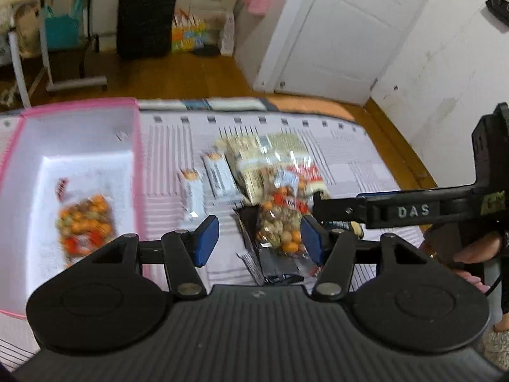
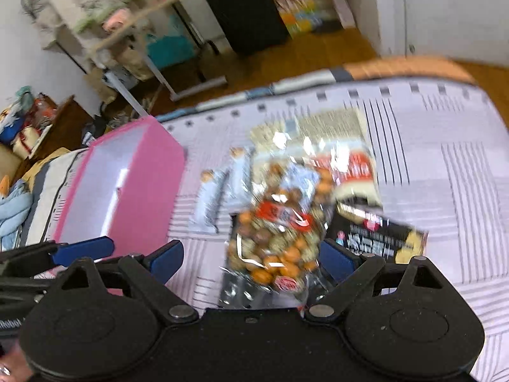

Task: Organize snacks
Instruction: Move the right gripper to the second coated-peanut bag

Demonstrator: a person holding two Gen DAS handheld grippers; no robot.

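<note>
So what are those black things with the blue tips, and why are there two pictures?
They are grabbing tools, one in each of a person's hands. Each carries a camera looking out along its blue-tipped jaws, so you get one picture per tool. The left gripper and the right gripper are both open and hold nothing. On the striped bedcover lies a pile of snacks: a clear bag of mixed nuts, white bars and a black packet. Another nut bag already lies in the pink box.

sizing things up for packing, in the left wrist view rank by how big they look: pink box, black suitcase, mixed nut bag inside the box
1. pink box
2. black suitcase, though it stands farther off, so it is really larger than it looks
3. mixed nut bag in the box
</note>
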